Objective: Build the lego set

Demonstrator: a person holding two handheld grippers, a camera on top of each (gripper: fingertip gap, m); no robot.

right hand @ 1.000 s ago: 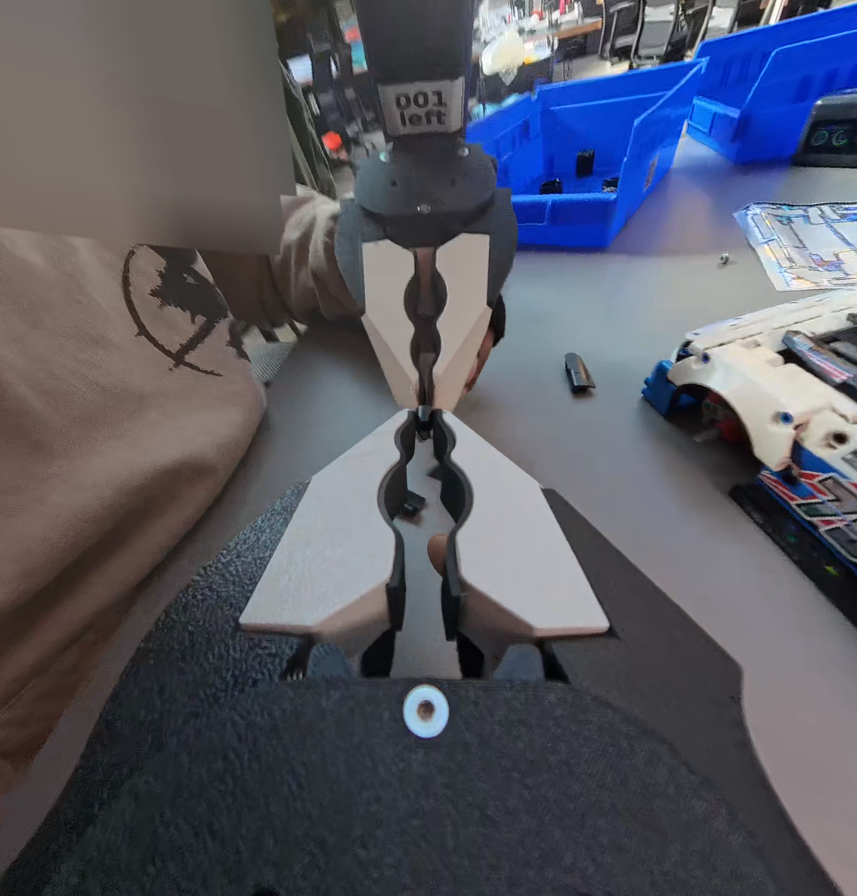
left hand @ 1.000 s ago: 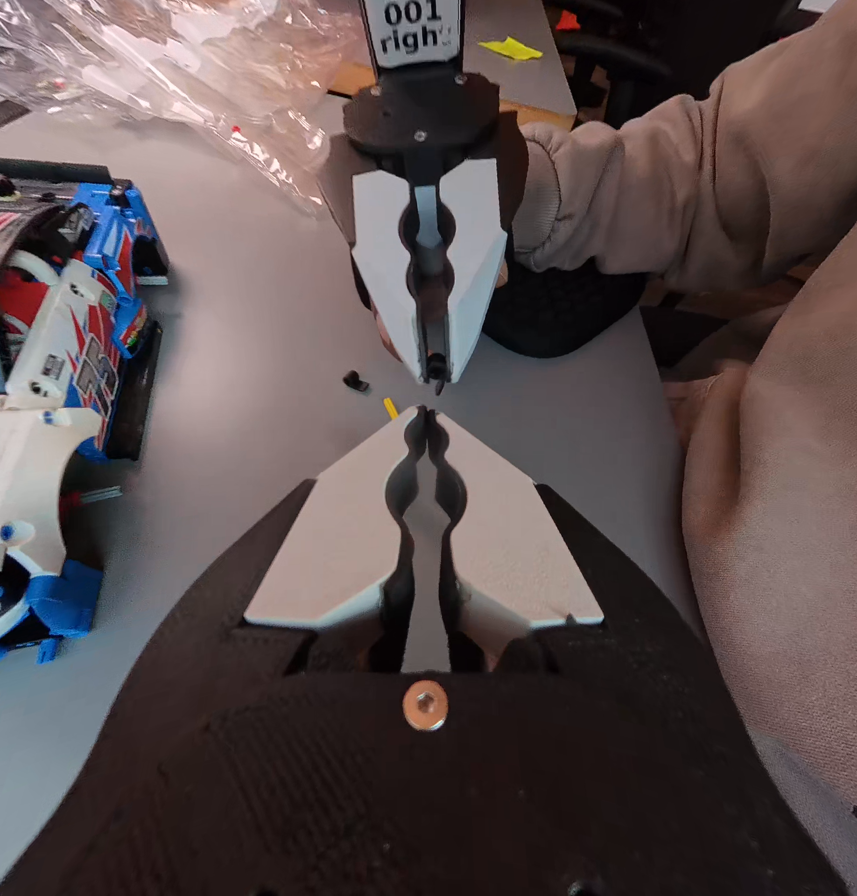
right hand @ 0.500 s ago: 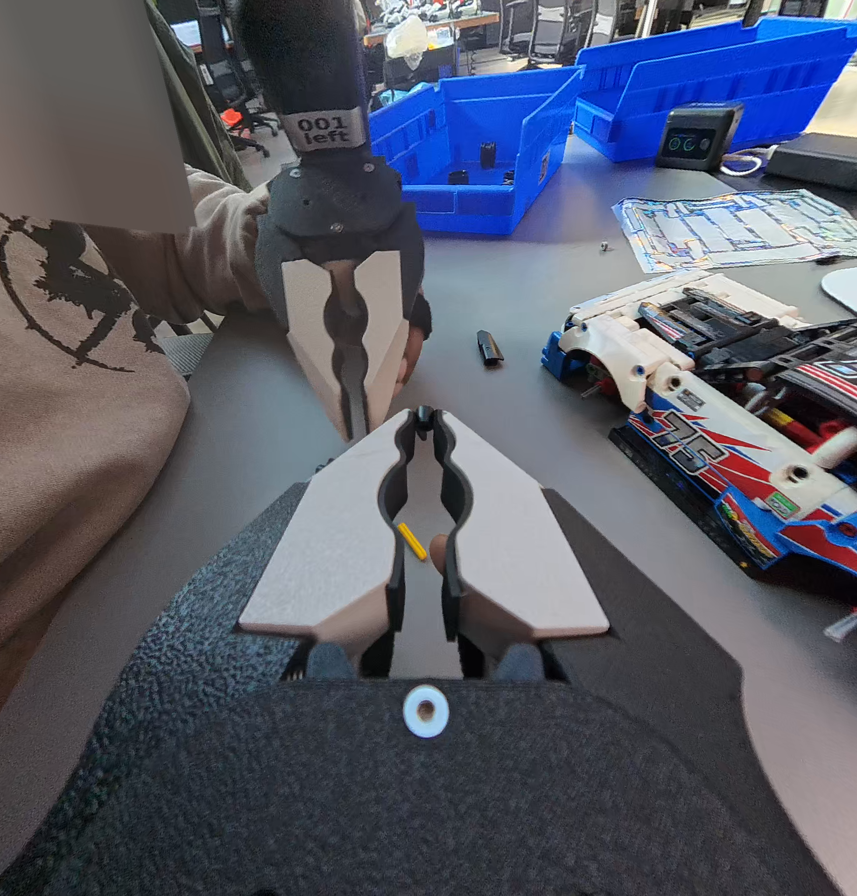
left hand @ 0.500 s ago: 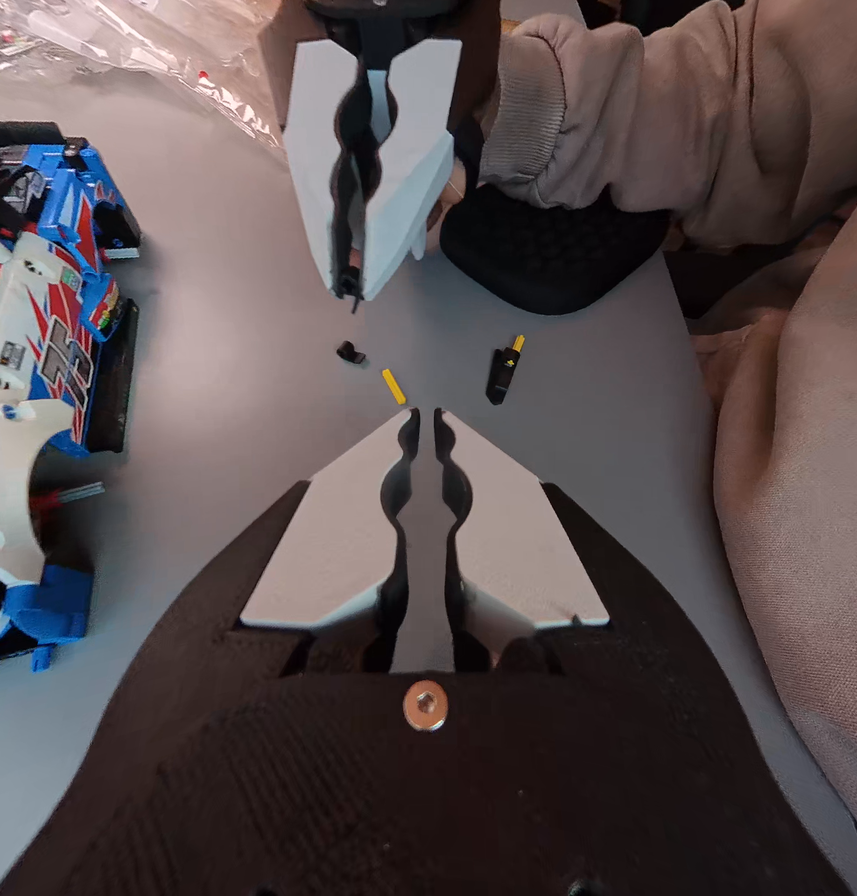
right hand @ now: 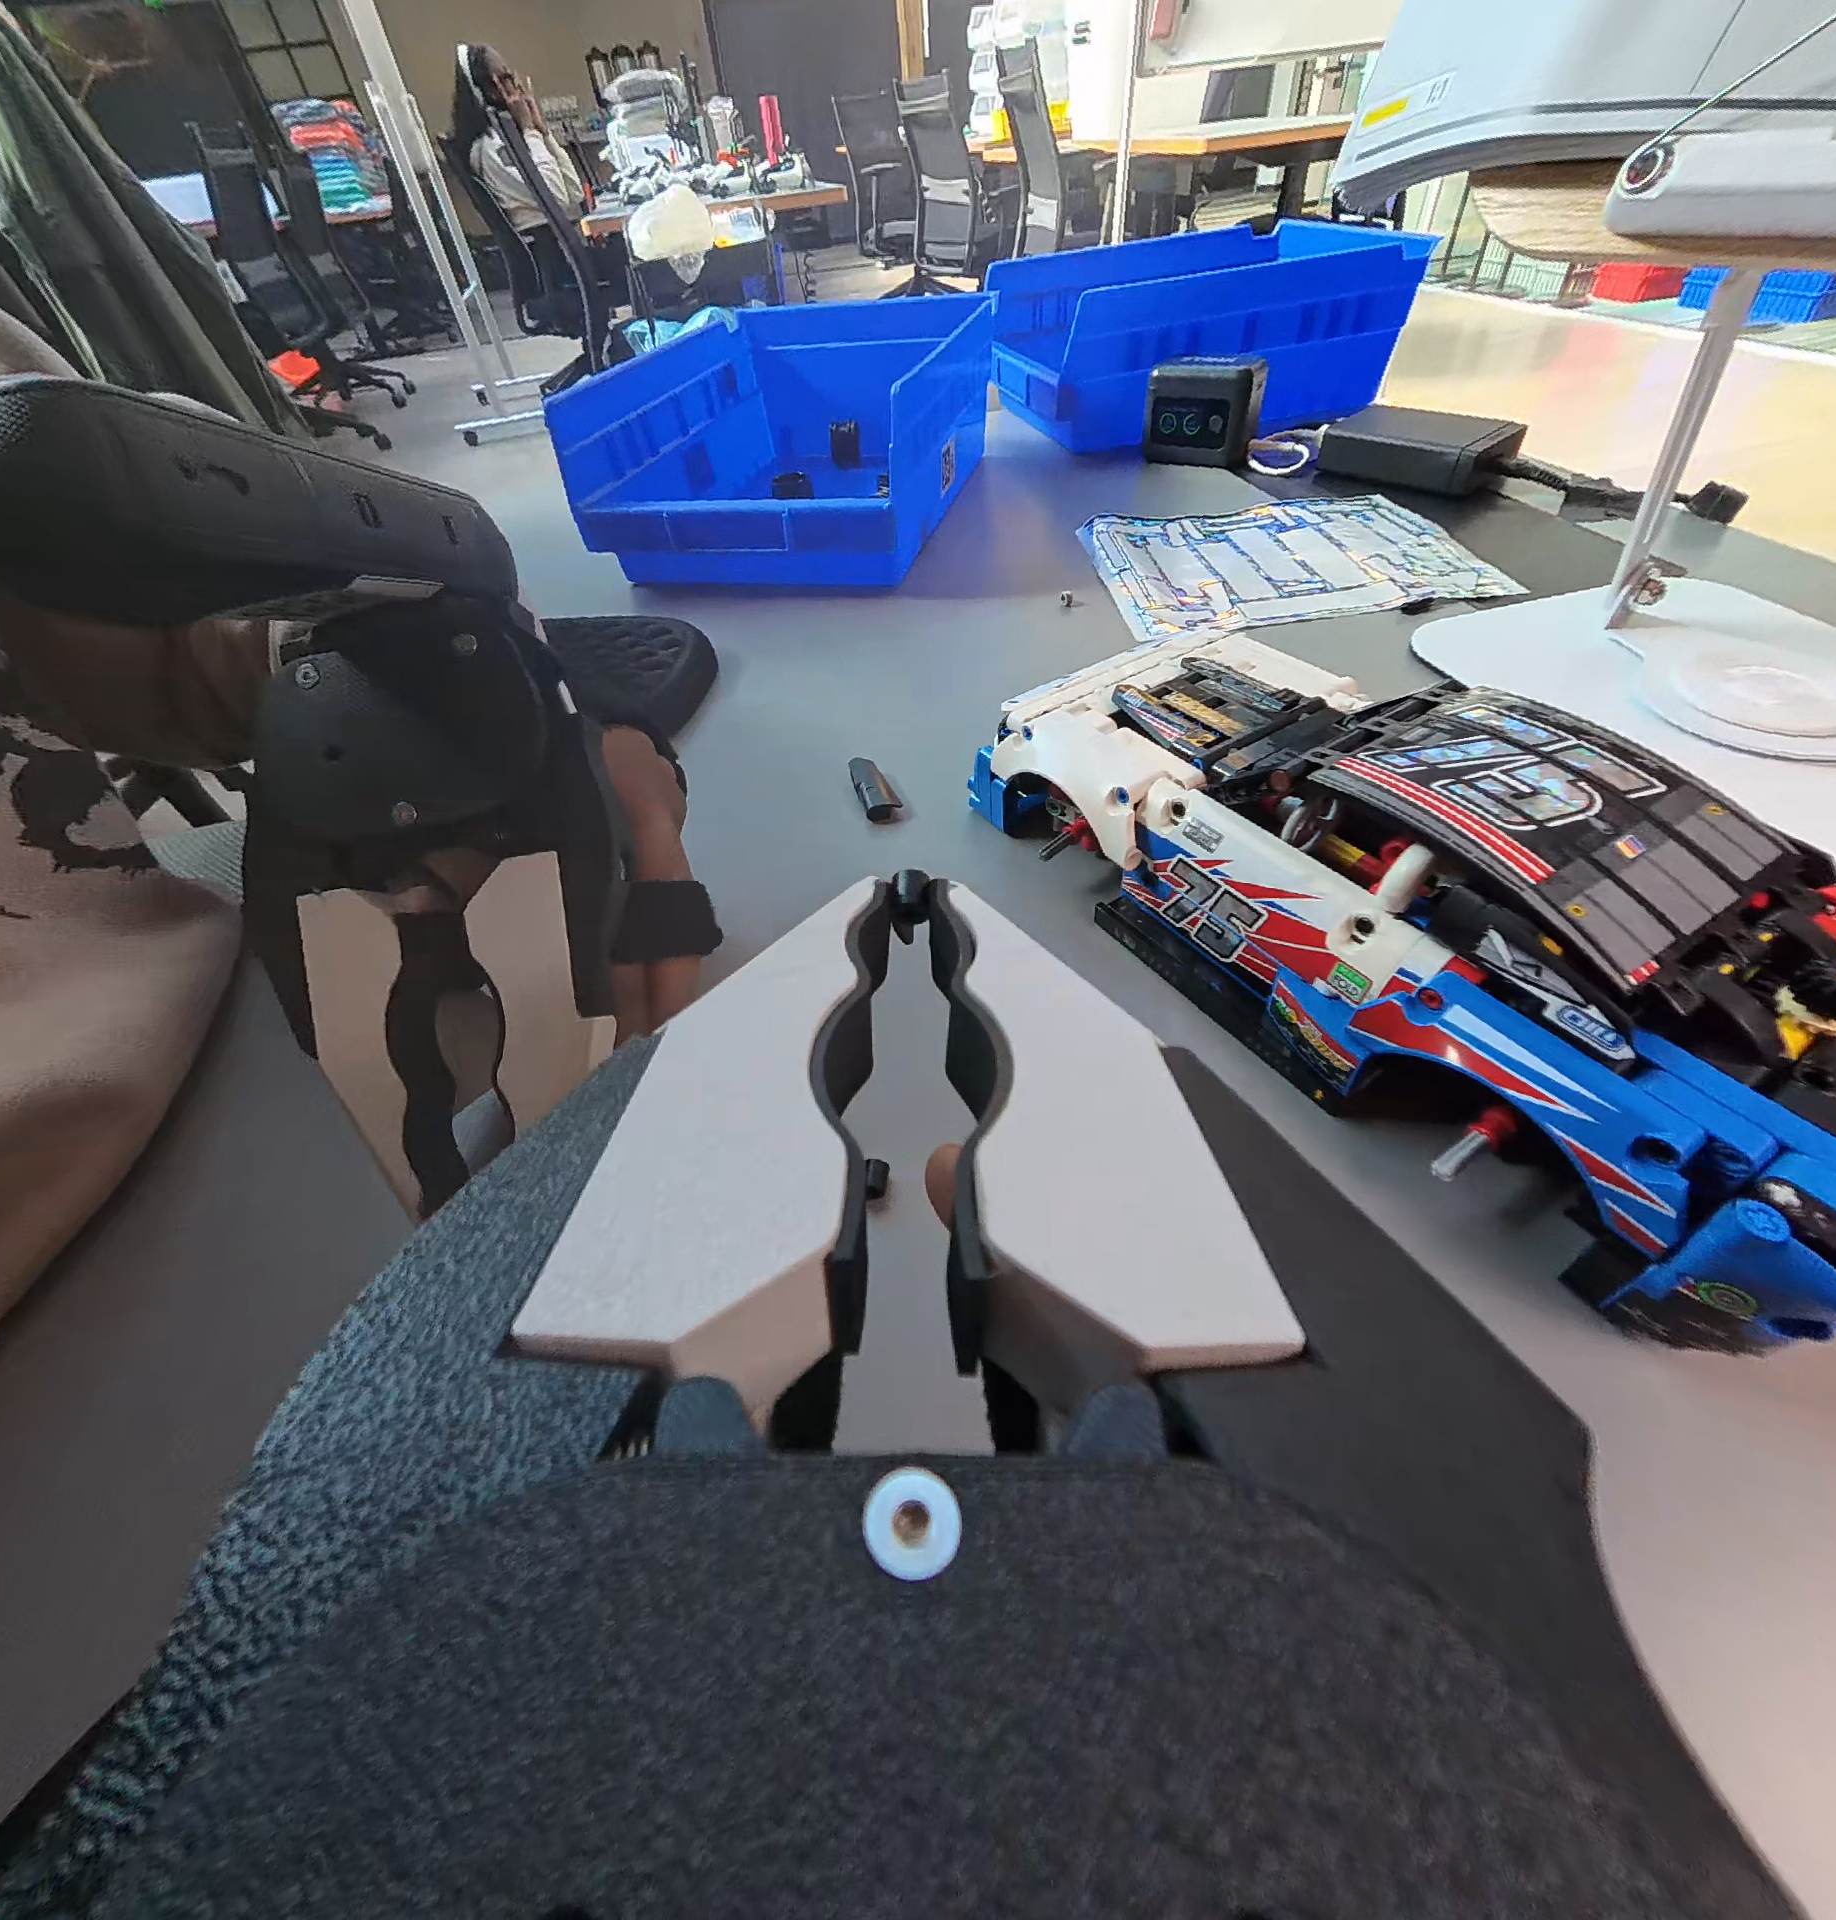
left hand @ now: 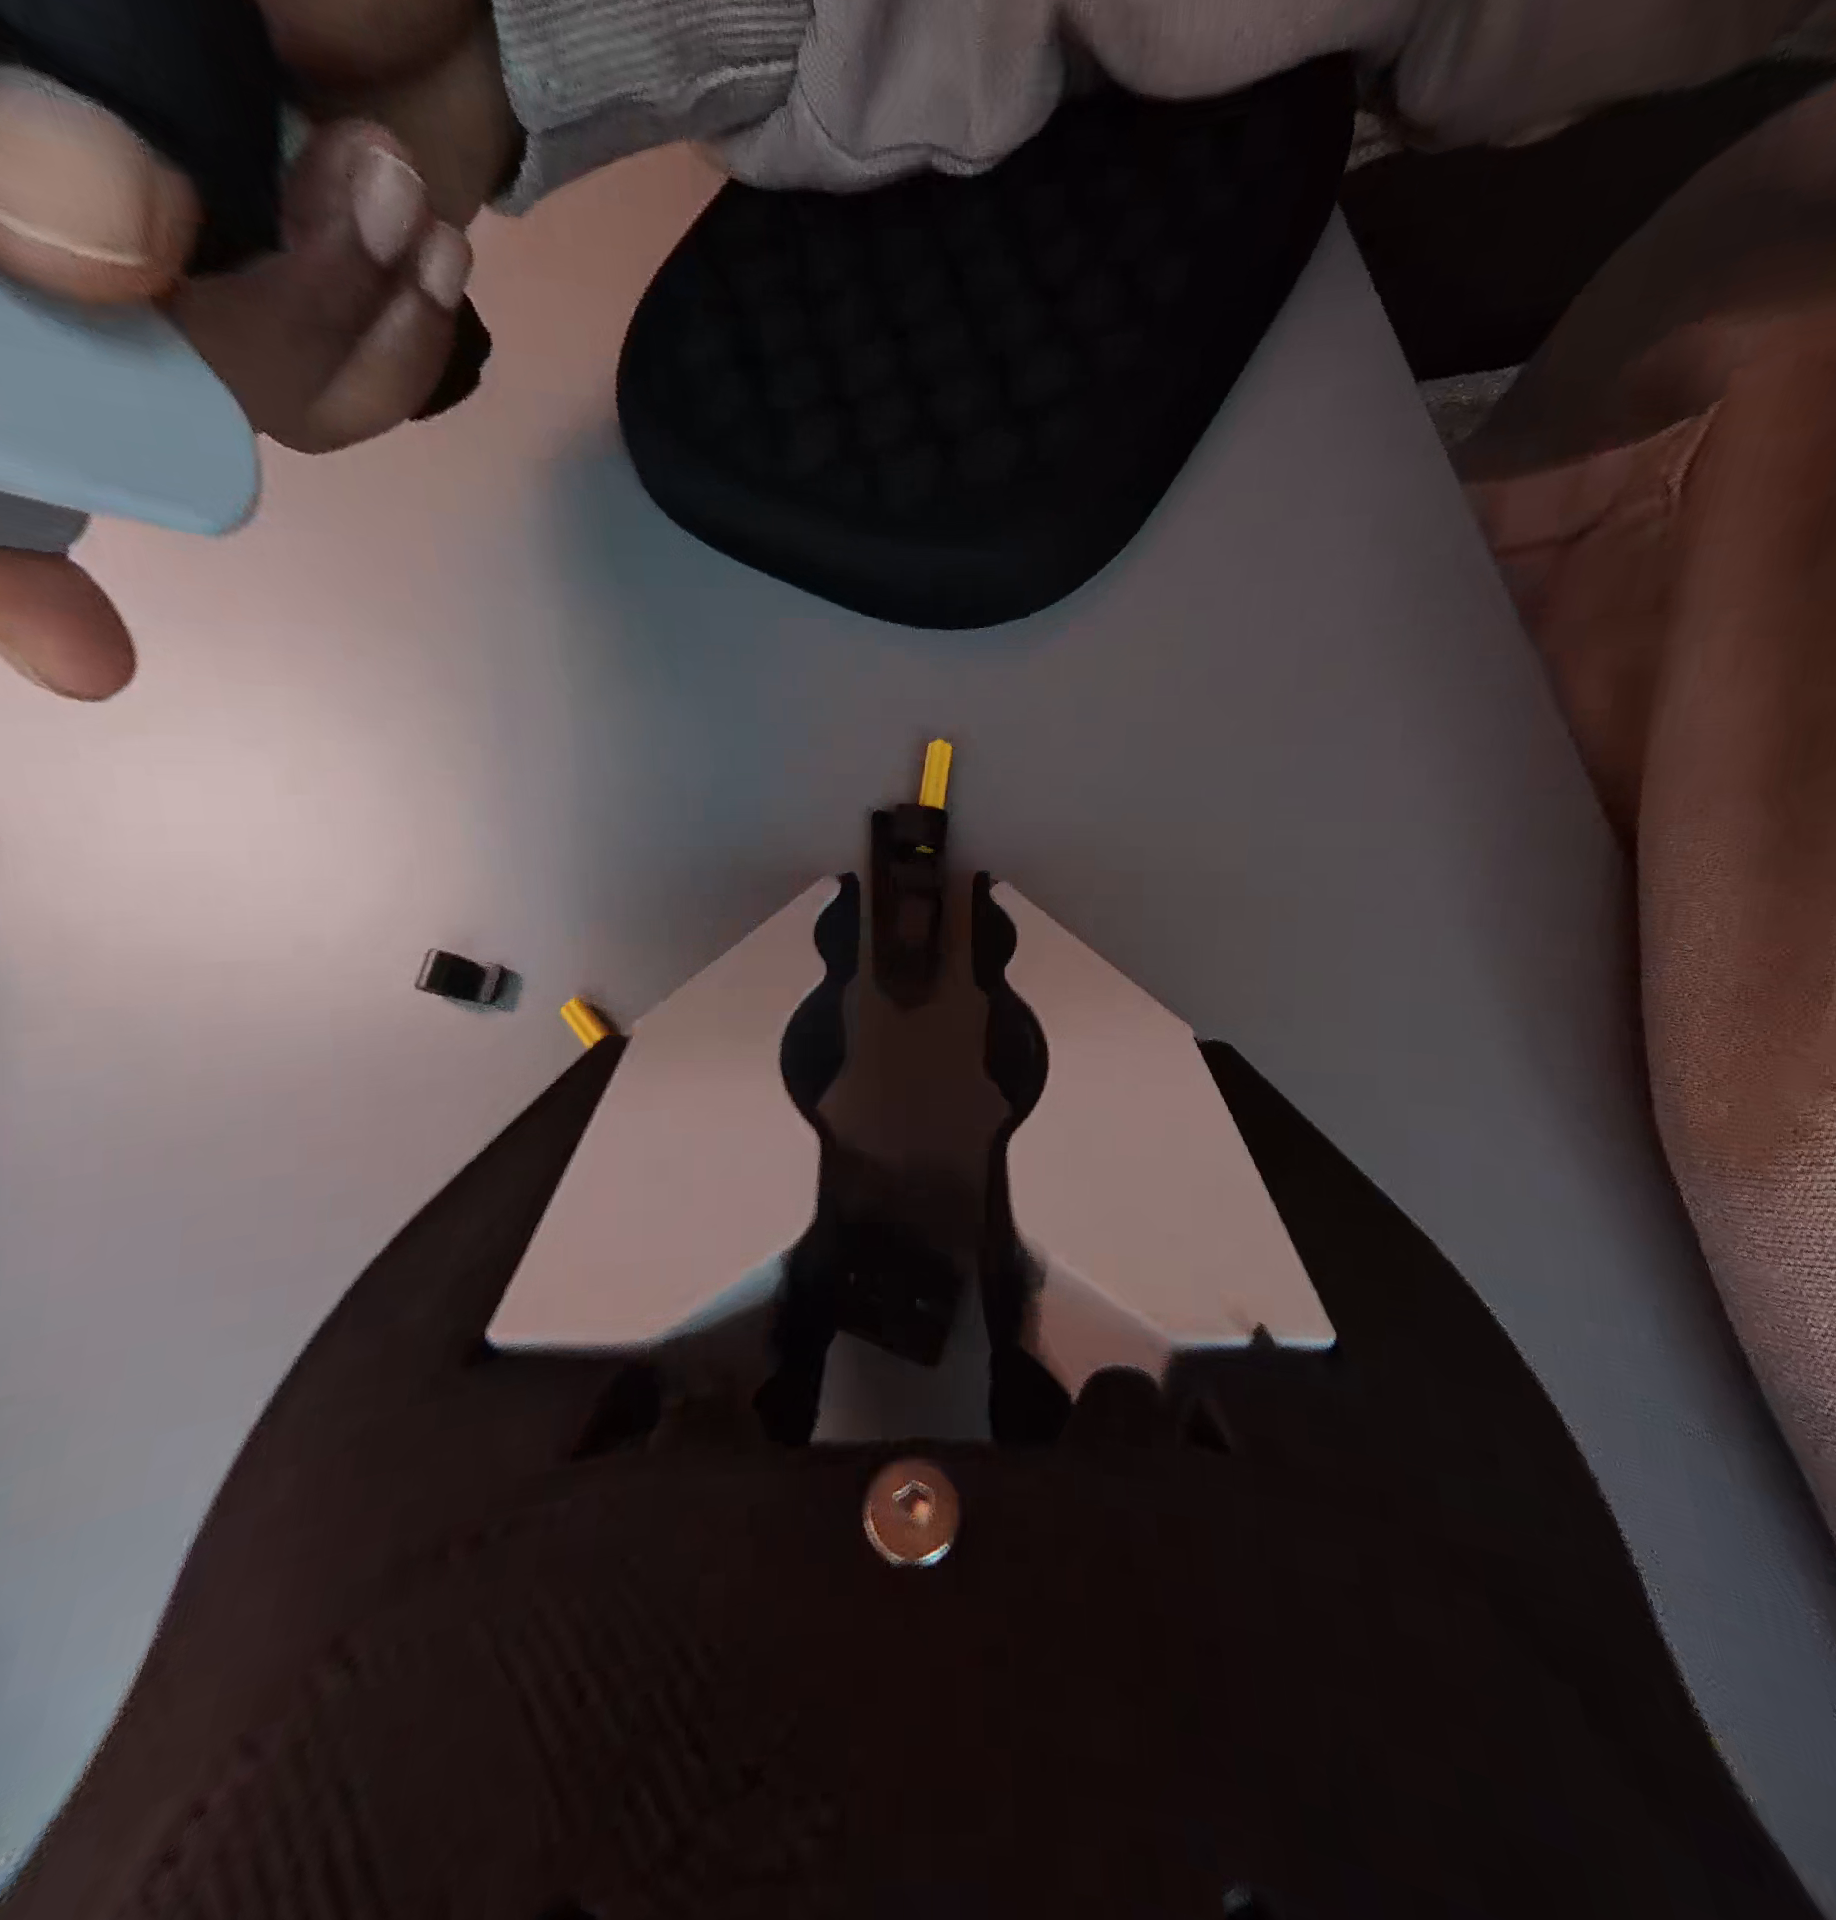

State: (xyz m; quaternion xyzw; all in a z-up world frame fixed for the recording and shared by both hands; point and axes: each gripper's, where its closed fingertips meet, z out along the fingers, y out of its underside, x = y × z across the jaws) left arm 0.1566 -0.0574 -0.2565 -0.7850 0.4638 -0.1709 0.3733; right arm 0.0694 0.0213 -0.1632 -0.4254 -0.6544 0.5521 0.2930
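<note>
Two grippers low over grey desk (left hand: 1257,779). Left gripper (left hand: 915,883) fingers apart, straddling black piece with yellow axle (left hand: 909,883). Right gripper (right hand: 908,896) fingers pinched on small black pin (right hand: 906,894). Lego car (right hand: 1413,914) far right.

left claw (left hand: 914,883): parted, angled down | right claw (right hand: 909,896): pinched, level

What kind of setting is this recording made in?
Most likely an open-plan office or lab used as a workshop. Rows of desks with office chairs fill the background, blue parts bins sit on the grey table, and a partly built toy race car lies beside them.
</note>
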